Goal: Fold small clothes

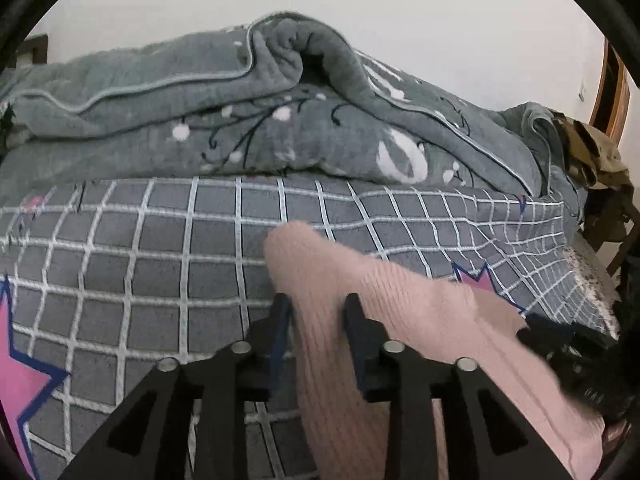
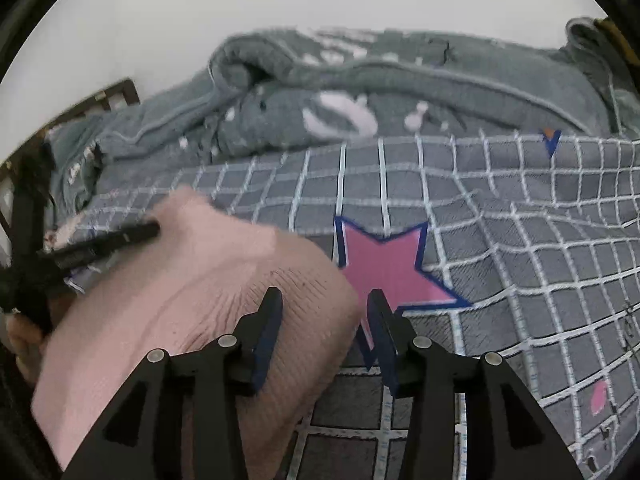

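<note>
A pink ribbed knit garment (image 1: 400,320) lies on the grey checked bed sheet (image 1: 140,260). In the left wrist view my left gripper (image 1: 318,306) straddles a bunched fold of it, with fabric between the fingers and a gap still showing; the jaws look open. In the right wrist view the garment (image 2: 180,300) fills the lower left. My right gripper (image 2: 324,300) is open over its right edge, the left finger (image 2: 268,320) on the knit and the right finger (image 2: 382,328) over the sheet. The left gripper also shows in the right wrist view (image 2: 120,238), at the garment's far left.
A rumpled grey blanket (image 1: 240,112) with white prints is piled along the back of the bed against a white wall. Pink stars (image 2: 384,264) are printed on the sheet. A chair with clothes (image 1: 596,160) stands at the right, past the bed edge.
</note>
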`<action>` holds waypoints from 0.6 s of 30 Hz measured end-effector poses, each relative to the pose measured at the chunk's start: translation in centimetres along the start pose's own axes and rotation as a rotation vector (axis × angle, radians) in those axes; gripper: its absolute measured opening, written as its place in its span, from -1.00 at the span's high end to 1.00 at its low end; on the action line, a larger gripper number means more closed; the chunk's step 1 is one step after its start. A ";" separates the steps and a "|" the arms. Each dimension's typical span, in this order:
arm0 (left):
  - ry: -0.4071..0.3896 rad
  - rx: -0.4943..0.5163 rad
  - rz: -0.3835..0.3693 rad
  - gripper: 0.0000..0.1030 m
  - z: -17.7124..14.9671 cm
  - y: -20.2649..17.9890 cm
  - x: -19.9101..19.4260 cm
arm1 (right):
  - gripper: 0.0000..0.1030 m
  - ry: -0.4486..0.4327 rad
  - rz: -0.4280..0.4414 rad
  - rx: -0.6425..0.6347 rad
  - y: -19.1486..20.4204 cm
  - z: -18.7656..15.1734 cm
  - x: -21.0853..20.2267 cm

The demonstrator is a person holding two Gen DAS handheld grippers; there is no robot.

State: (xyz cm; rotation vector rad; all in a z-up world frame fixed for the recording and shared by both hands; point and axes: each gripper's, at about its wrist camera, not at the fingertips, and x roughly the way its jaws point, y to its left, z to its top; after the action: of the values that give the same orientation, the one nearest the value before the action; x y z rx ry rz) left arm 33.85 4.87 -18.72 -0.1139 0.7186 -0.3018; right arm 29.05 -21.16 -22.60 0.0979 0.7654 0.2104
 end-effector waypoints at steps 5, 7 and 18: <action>0.009 0.024 0.050 0.40 -0.1 -0.3 0.8 | 0.16 -0.001 -0.049 0.043 -0.8 0.0 -0.3; 0.000 0.022 0.034 0.41 -0.2 -0.2 -0.1 | 0.16 -0.037 -0.079 0.029 -0.4 0.0 -1.5; -0.063 0.141 -0.056 0.07 -3.6 -5.1 -7.9 | 0.14 -0.176 0.088 -0.179 6.8 -4.8 -9.6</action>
State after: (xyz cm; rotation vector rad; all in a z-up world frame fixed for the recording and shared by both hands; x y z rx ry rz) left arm 24.63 2.46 -15.35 -0.0096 0.6307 -0.3999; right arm 17.94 -16.60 -18.46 -0.0199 0.5643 0.3485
